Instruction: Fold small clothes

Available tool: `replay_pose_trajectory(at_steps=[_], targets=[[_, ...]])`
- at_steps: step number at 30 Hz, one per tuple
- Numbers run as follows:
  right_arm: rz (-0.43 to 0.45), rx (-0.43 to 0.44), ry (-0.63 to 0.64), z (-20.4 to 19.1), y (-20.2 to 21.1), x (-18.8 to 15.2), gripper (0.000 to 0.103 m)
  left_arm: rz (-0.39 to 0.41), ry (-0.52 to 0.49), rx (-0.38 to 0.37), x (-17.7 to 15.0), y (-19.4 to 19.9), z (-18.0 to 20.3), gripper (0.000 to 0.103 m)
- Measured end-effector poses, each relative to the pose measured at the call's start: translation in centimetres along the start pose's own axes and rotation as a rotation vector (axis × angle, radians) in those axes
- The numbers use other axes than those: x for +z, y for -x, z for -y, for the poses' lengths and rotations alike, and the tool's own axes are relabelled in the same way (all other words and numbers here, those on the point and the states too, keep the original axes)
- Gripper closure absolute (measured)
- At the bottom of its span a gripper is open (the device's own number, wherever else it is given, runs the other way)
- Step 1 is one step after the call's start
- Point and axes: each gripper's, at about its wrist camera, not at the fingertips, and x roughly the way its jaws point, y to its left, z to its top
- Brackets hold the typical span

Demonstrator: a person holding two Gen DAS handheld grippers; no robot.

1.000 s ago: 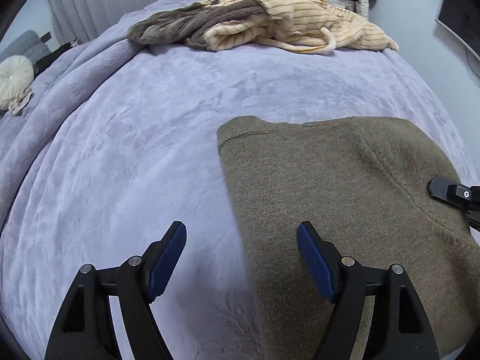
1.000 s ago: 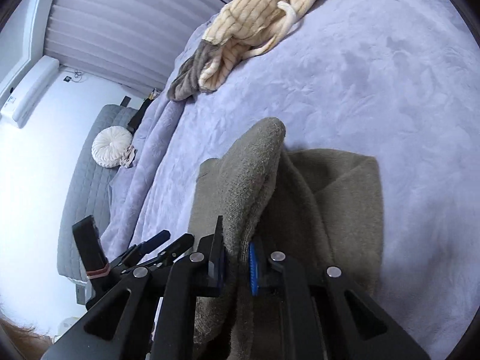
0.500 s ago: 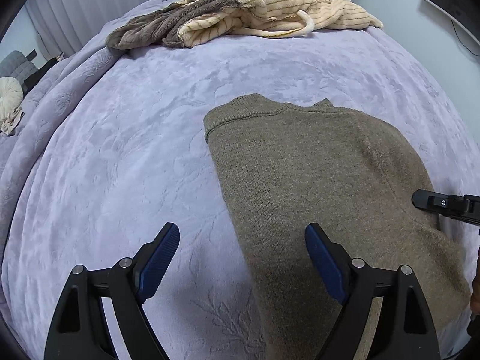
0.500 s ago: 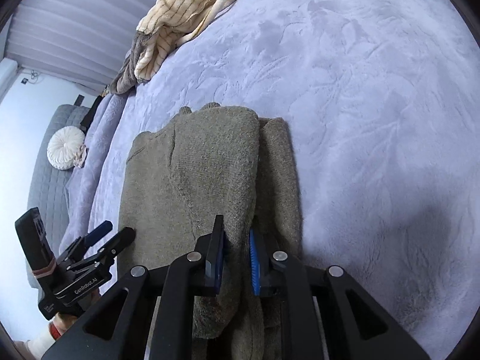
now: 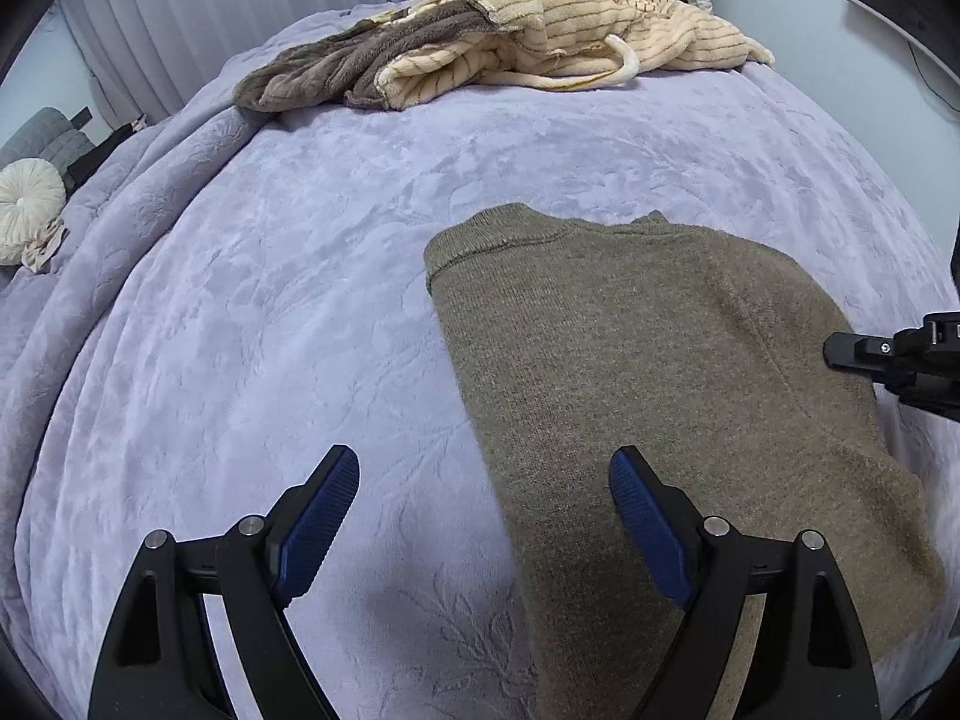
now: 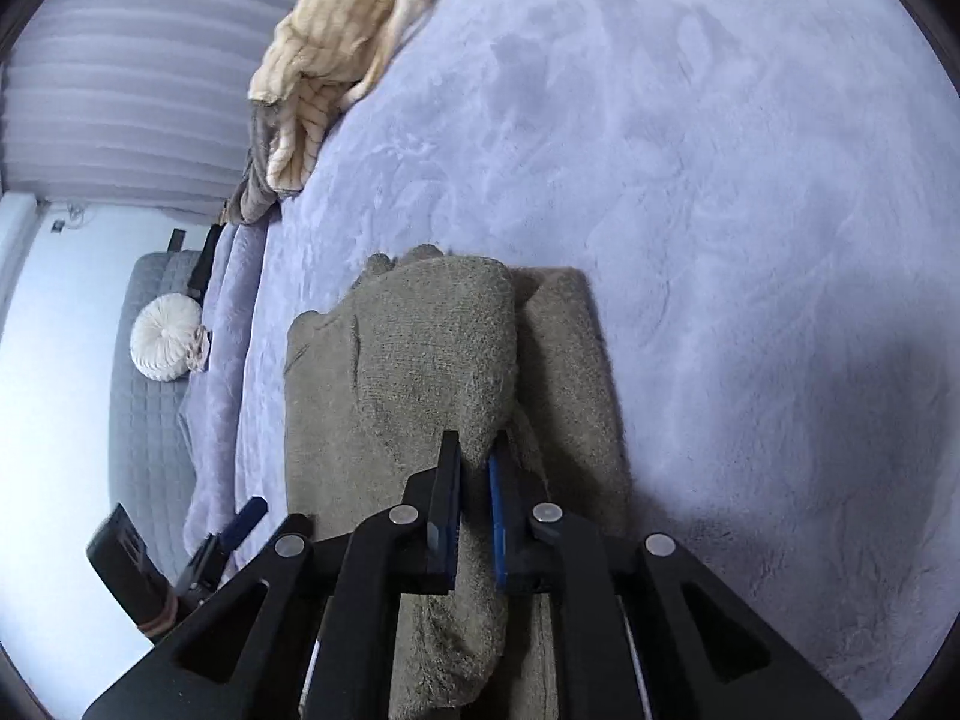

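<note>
Plush lilac bedspread [image 5: 300,312] w/ knit olive sweater [image 5: 660,372]; right fingers [image 6: 445,480] pinching it, left fingers [image 5: 324,504] spread.

The left hand-held gripper [image 5: 483,483] is matte black, with 2 angular fingers [image 5: 660,540] carrying ribbed blue pads and 2 silver screw heads on each side (4 in all). The right hand-held gripper [image 6: 475,468] has the same black frame, silver screws and blue pads [image 6: 497,516] on thin flat fingers.
</note>
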Motion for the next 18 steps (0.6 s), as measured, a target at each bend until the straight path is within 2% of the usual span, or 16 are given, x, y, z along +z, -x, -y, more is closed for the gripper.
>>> replay_pose_trajectory(at_steps=[3, 7, 11, 13, 15, 18], targets=[[0.042, -0.084, 0.079, -1.1, 1.7, -0.6, 0.095, 0.024, -0.033, -0.003, 0.1, 0.3, 0.1, 0.016], [-0.044, -0.189, 0.074, 1.4, -0.5, -1.1, 0.095, -0.003, -0.070, -0.033, -0.3, -1.1, 1.7, 0.016], [-0.020, -0.138, -0.021, 2.4, -0.1, -1.4, 0.093, 0.002, -0.101, -0.020, -0.7, -1.2, 2.2, 0.016], [-0.014, -0.149, -0.012, 2.1, 0.9, -1.8, 0.087, -0.016, -0.093, -0.043, -0.6, -0.7, 1.5, 0.016], [-0.002, -0.154, 0.021, 1.3, 2.4, -2.5, 0.087, -0.037, -0.081, -0.070, -0.6, -0.1, 0.7, 0.016], [0.017, -0.085, 0.059, -0.3, 5.1, -4.3, 0.087, -0.049, -0.088, -0.095, -0.8, 1.3, 0.3, 0.016]])
